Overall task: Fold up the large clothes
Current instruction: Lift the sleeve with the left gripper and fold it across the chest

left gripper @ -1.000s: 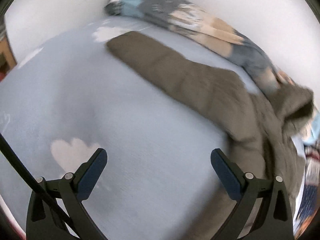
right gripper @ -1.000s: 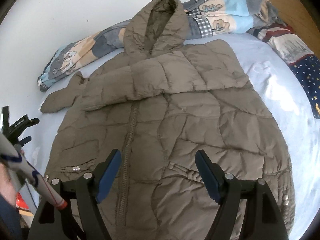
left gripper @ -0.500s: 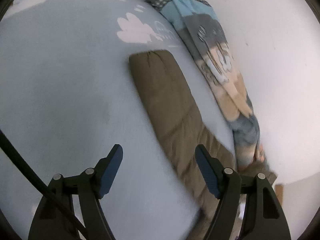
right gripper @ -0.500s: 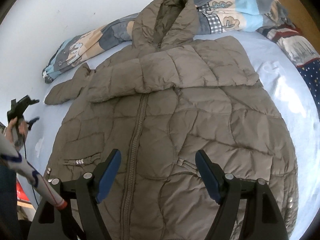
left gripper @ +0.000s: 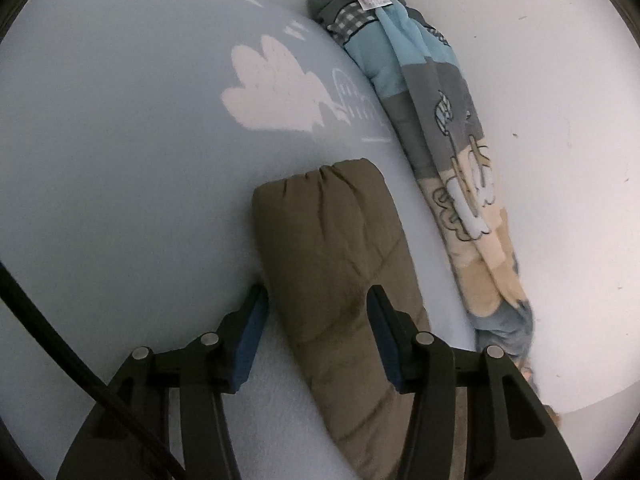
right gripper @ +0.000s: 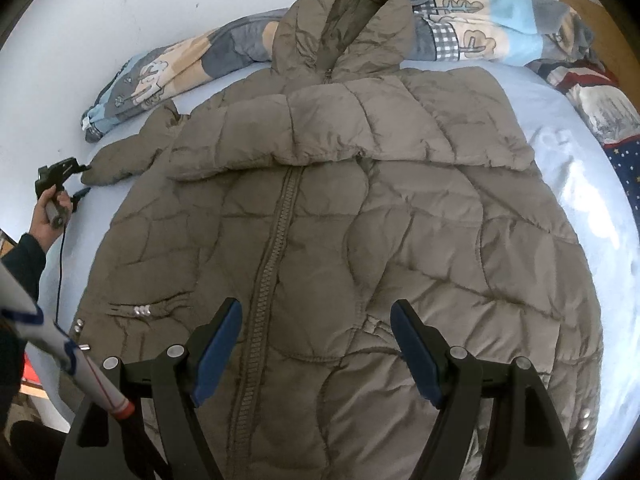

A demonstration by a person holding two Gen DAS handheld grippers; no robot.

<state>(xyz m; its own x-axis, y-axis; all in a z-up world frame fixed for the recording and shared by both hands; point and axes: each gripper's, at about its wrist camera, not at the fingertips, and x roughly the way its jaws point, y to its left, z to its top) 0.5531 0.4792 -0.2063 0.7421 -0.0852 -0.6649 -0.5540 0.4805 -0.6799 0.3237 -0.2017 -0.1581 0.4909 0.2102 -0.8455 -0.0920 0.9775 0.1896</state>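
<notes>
A large olive-brown quilted hooded coat [right gripper: 352, 216] lies flat, front up and zipped, on a pale blue bed sheet [right gripper: 560, 152]. One sleeve is folded across its chest; the other sleeve [left gripper: 332, 248] stretches out to the side. My left gripper [left gripper: 316, 312] is open with its jaws on either side of that sleeve near the cuff, low against the sheet [left gripper: 120, 160]. It also shows in the right wrist view [right gripper: 70, 180] at the cuff. My right gripper [right gripper: 316, 328] is open and empty above the coat's lower middle.
A rolled patterned blanket [left gripper: 444, 152] lies along the white wall behind the coat [right gripper: 480, 32]. A star-patterned quilt [right gripper: 600, 120] sits at the right. The person's arm and a cable [right gripper: 60, 248] are at the left bed edge.
My left gripper has swung round and moved in along the outstretched sleeve, now straddling it near the cuff. My right gripper has drifted slightly forward over the coat.
</notes>
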